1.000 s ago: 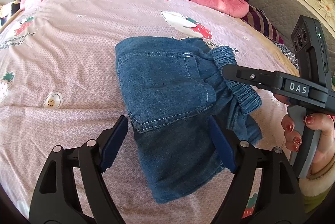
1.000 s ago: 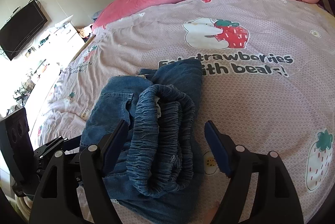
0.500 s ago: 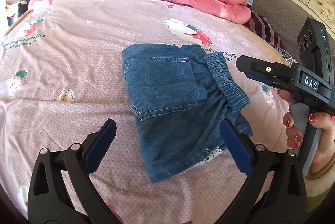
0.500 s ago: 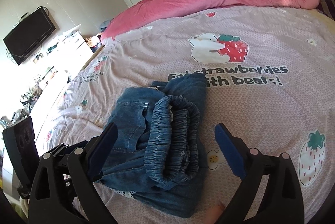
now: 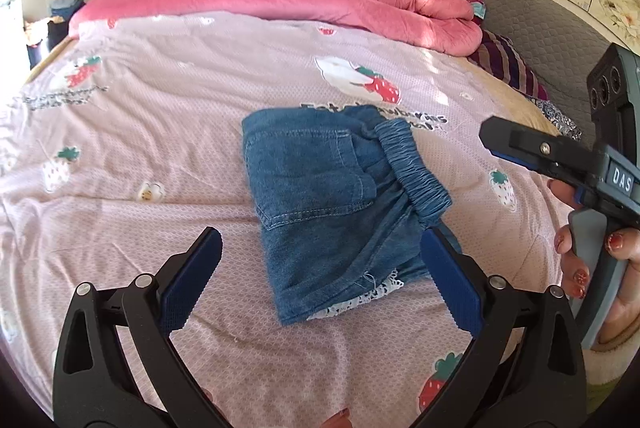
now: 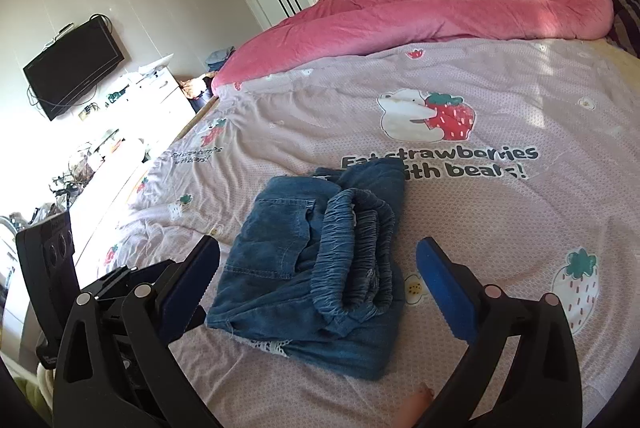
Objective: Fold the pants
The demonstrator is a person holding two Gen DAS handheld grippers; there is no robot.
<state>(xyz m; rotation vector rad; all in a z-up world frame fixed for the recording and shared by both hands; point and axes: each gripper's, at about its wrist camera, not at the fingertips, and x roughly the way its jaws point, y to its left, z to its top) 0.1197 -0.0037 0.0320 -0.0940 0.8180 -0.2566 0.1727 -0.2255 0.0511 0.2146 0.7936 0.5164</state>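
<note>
- Left tool (image 5: 320, 268): jaws spread wide, nothing between the pads; they have just been opening.
- Right tool (image 6: 318, 274): likewise wide and empty, just opened further.
- Folded denim pants (image 5: 334, 206) lie on the bed (image 5: 160, 132), beyond both tools.
- Pink duvet (image 6: 420, 12) lies bunched along the far edge.

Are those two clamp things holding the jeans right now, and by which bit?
Neither. Left gripper and right gripper are open, off the folded pants.

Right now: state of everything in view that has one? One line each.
denim pants: folded into a compact bundle, lying on the bedsheet, held by neither gripper
left gripper: open, empty, jaws just opened
right gripper: open, empty, jaws just opened
pink duvet: bunched along the far edge
</note>
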